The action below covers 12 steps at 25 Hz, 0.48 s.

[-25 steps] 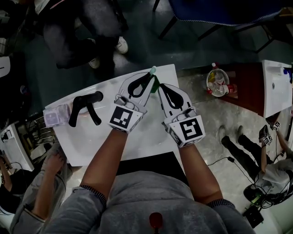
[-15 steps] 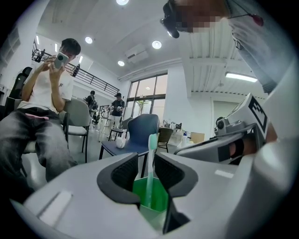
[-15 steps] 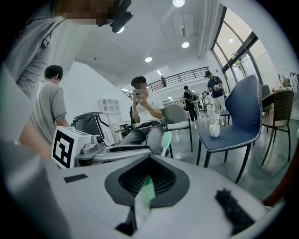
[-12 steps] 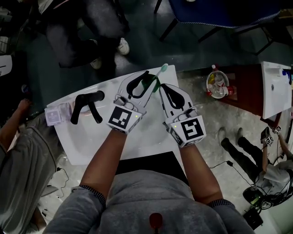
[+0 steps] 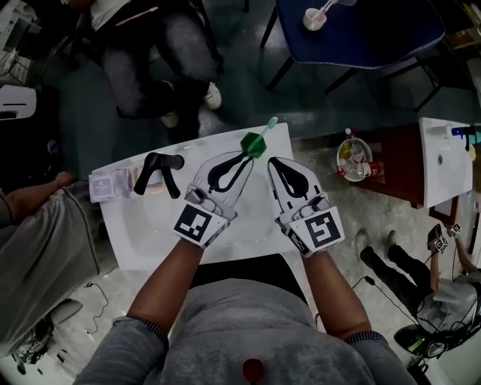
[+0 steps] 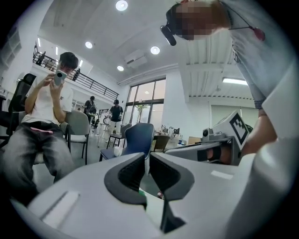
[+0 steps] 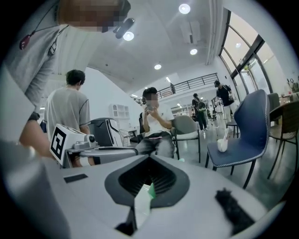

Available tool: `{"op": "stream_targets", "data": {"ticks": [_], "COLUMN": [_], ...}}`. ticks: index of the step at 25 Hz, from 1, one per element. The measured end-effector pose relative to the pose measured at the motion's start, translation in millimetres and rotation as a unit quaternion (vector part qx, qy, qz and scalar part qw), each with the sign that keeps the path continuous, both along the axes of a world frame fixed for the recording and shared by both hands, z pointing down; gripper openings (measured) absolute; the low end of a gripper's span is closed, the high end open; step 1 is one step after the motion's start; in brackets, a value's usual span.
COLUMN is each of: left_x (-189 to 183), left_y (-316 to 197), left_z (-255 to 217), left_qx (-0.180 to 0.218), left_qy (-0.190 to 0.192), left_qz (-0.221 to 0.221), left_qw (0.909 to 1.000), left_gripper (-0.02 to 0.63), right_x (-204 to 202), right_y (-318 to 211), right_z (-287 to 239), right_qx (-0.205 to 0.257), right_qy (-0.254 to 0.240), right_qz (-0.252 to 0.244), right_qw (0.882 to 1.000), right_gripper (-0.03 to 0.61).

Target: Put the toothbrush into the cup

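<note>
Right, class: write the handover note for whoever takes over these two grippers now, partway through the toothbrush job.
Right gripper: shut on the toothbrush.
Left gripper: jaws closing, with a green bit of the toothbrush low between them; grip unclear.
Both are over the white table.
The only cup in view is on the blue chair beyond the table.
Done: toothbrush in hand.
Left: carry it to the cup and drop it in.
</note>
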<state>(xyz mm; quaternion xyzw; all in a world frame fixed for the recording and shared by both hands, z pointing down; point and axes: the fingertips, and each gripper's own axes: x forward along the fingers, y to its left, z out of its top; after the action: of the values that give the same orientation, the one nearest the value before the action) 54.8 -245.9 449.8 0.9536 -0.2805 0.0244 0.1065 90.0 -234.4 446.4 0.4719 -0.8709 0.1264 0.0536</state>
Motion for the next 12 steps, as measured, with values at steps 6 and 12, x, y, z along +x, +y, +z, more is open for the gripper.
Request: {"op": "stream_targets", "data": {"ticks": [6, 12], "left_x": [-12.2, -19.3], "left_y": [48.0, 94.6], "left_z": [-39.6, -72.7], "left_qx": [0.010, 0.007], "left_qy": [0.004, -0.008], "left_qz": [0.017, 0.031], "left_qw": [0.9998, 0.9995], "left_gripper": [-0.004, 0.003], "right_x": [-7.2, -20.7], "right_y": [40.8, 81.2], "right_z": [-42.7, -80.1], "right_qx": [0.032, 0.056], "right_qy": [-0.001, -0.001], "right_qz": [-0.035, -0.072], "right_qw": [0.999, 0.996], "right_gripper": [0.009, 0.009]}}
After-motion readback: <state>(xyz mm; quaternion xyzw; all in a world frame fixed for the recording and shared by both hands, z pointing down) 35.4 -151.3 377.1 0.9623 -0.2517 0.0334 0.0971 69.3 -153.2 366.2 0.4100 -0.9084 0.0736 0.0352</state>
